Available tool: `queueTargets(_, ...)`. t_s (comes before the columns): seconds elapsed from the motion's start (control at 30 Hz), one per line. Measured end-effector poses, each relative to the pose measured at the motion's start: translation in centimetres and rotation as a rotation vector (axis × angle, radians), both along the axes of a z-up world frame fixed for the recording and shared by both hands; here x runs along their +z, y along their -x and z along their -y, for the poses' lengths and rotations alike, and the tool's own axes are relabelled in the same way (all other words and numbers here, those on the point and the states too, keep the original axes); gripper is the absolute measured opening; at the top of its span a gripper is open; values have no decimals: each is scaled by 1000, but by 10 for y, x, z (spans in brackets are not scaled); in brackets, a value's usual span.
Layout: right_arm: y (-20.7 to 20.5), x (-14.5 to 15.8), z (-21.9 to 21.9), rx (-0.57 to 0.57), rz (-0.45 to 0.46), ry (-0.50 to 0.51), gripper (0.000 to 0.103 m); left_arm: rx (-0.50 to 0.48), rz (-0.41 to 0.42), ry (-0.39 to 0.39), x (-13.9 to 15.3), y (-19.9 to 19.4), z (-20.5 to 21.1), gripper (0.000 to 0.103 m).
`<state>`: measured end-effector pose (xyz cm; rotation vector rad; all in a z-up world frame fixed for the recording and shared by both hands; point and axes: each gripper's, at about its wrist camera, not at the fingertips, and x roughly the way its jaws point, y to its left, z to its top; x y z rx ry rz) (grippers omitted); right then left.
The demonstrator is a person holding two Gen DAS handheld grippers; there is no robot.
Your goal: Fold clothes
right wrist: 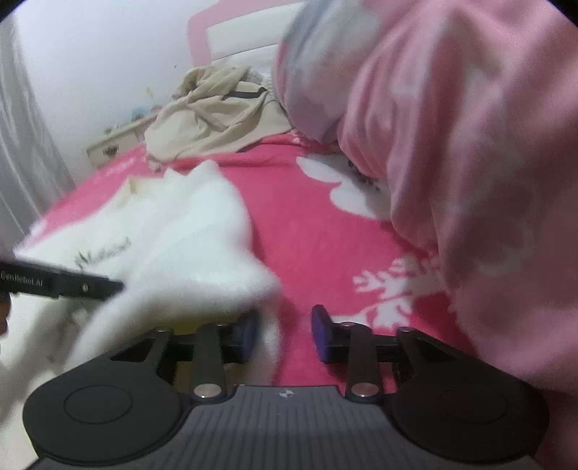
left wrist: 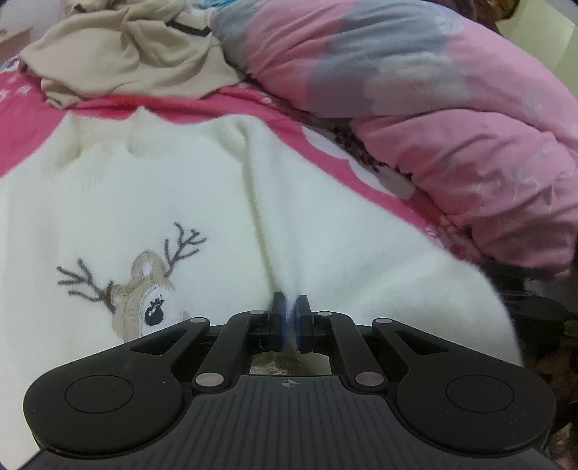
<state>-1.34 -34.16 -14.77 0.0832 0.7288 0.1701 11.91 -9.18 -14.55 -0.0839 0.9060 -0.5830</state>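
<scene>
Left gripper (left wrist: pixel 288 318) pinches a fold of white reindeer sweater (left wrist: pixel 180 217) lying on pink blanket (right wrist: pixel 325 253), right gripper (right wrist: pixel 285 336) spread wide at the sweater's near right edge.

A plain white wall (right wrist: pixel 90 65) fills the upper left of the right wrist view. A grey curtain (right wrist: pixel 21 152) hangs along the left edge. A pink-and-white headboard (right wrist: pixel 231 32) stands at top centre, a cream nightstand (right wrist: pixel 112 142) below it, left of centre.

Left claw (left wrist: pixel 289 318) pinched tight; right claw (right wrist: pixel 285 332) spread wide apart.
</scene>
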Motion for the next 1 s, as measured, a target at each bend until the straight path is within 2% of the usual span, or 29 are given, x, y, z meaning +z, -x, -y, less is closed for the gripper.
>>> queueTargets(0.13, 22, 17, -16, 9, 35, 187, 46, -5, -2, 0, 0, -1, -2, 5)
queueTargets(0.23, 45, 36, -22, -6, 75, 302, 40, 1, -12, 9, -1, -2, -3, 6)
queueTargets(0.3, 58, 53, -20, -37, 108, 286, 39, 6, -21, 17, -1, -2, -4, 7)
queueTargets(0.37, 65, 71, -14, -51, 136, 179, 38, 8, -25, 20, -2, -3, -5, 7)
queueTargets(0.43, 67, 85, -12, -16, 156, 55, 36, 7, -25, 17, -2, -2, -4, 9)
queueTargets(0.5, 63, 86, -18, 47, 158, 0, 33, 10, -25, 7, -1, -2, -3, 10)
queueTargets(0.57, 51, 73, -27, 90, 123, 6, 27, 10, -24, -7, 1, -2, -1, 11)
queueTargets(0.63, 34, 47, -28, 85, 40, 35, 21, 8, -21, -21, 3, -1, 1, 13)
queueTargets(0.7, 20, 19, -23, 60, -55, 70, 19, 4, -17, -30, 3, -1, 2, 16)
queueTargets(0.73, 18, 13, -19, 55, -67, 60, 19, 1, -15, -32, 4, -2, 2, 16)
queueTargets(0.8, 19, 14, -15, 55, -58, 38, 19, -5, -13, -37, 4, -2, 2, 17)
queueTargets(0.9, 28, 31, -22, 74, -10, 134, 19, -8, -12, -36, 6, -2, 2, 19)
queueTargets(1.0, 34, 52, -22, 84, 46, 154, 19, -6, -16, -33, 7, -3, 2, 21)
